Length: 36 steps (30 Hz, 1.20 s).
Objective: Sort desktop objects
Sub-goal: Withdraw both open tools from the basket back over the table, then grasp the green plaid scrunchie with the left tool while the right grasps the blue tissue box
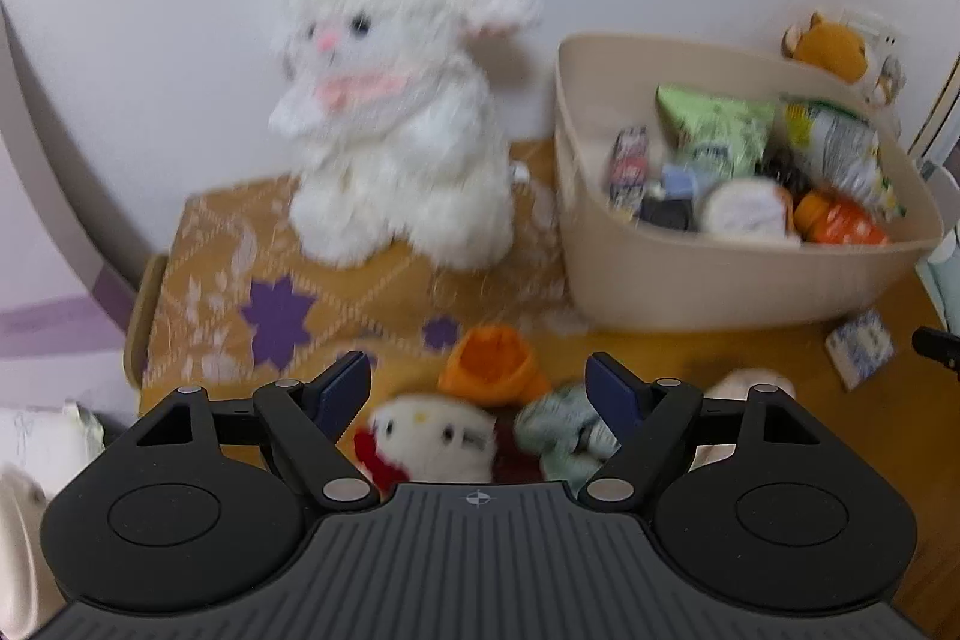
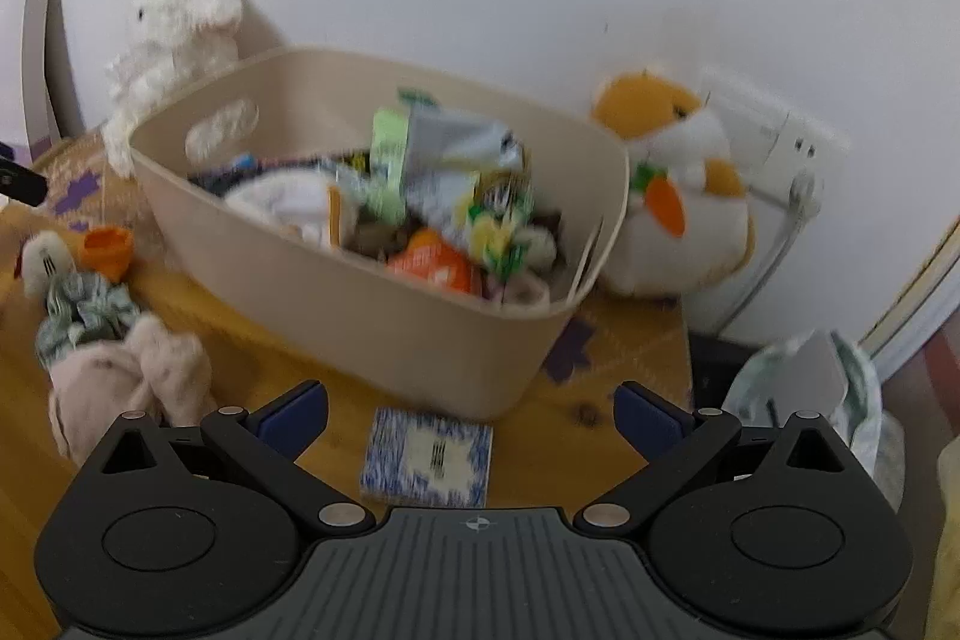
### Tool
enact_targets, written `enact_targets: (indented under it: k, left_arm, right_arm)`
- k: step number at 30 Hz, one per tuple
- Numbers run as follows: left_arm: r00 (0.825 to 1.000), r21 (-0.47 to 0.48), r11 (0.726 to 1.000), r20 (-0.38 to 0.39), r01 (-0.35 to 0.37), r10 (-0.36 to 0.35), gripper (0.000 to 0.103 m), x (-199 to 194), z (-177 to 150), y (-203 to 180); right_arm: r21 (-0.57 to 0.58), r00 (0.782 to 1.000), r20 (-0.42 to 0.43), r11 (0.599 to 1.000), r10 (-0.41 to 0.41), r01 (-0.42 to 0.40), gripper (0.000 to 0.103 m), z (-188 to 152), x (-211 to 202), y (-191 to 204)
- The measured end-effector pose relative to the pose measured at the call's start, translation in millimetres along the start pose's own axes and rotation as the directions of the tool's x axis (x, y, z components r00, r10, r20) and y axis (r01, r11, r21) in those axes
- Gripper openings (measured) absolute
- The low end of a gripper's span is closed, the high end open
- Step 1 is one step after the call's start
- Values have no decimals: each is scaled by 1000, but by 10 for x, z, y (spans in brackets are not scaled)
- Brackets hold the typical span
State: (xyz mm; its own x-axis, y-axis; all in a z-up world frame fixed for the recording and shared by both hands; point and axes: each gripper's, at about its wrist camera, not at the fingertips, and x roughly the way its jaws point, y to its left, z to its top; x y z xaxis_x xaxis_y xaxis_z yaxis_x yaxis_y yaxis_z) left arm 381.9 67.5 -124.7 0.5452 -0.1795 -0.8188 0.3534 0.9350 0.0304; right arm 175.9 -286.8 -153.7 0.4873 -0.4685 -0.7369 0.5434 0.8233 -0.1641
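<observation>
A beige bin (image 1: 708, 280) full of snack packets and small items stands on the wooden desk, also in the right wrist view as the beige bin (image 2: 384, 316). My left gripper (image 1: 477, 382) is open, its jaws wide above a small white cat plush (image 1: 435, 439), an orange pouch (image 1: 495, 364) and a pale green scrunchie (image 1: 561, 430); nothing is held. My right gripper (image 2: 471, 415) is open over a blue-and-white patterned box (image 2: 429, 457) lying in front of the bin, with the pads apart from it.
A big white bunny plush (image 1: 396, 124) sits on a patterned cloth (image 1: 240, 280) against the wall. An orange-and-white hamster plush (image 2: 678, 184) leans right of the bin by a wall socket (image 2: 780, 136). A beige cloth toy (image 2: 126, 376) lies left. A plastic bag (image 2: 822, 394) hangs off the desk's right edge.
</observation>
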Motion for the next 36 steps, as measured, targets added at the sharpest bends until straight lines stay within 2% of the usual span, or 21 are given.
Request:
enact_targets:
  k: [4, 11, 16, 20, 26, 28, 30, 33, 36]
  left_arm:
    - [998, -27, 999, -37, 46, -47, 80, 28, -175, 39]
    - [991, -92, 991, -80, 97, -105, 80, 117, -450, -129]
    - [988, -173, 982, -114, 78, -99, 80, 304, -529, -241]
    - [987, -258, 964, -123, 70, -105, 80, 455, -552, -260]
    - [985, -318, 946, -134, 58, -105, 78, 623, -584, -262]
    - [984, -341, 937, -130, 72, -122, 69, 645, -597, -256]
    - [981, -355, 931, -132, 88, -143, 61, 673, -605, -260]
    - [984, -350, 934, -127, 73, -125, 51, 679, -601, -287]
    - [983, -358, 930, -127, 81, -135, 36, 692, -597, -265]
  right_arm:
    - [-6, 999, -42, 1000, 1, -1, 103, -116, 116, 31]
    - [-24, 996, -86, 1000, 7, -10, 103, -215, 275, 125]
    - [-26, 994, -109, 1000, 12, -15, 103, -238, 381, 190]
    - [-28, 994, -105, 1000, -10, 8, 103, -258, 458, 221]
    - [1, 992, -119, 1000, -31, 31, 103, -252, 633, 218]
    - [16, 992, -121, 999, -27, 29, 100, -253, 669, 219]
    - [25, 991, -131, 999, -26, 29, 90, -252, 705, 223]
    - [42, 992, -128, 999, -16, 21, 87, -242, 712, 216]
    - [46, 992, -127, 999, 5, 1, 74, -228, 691, 214]
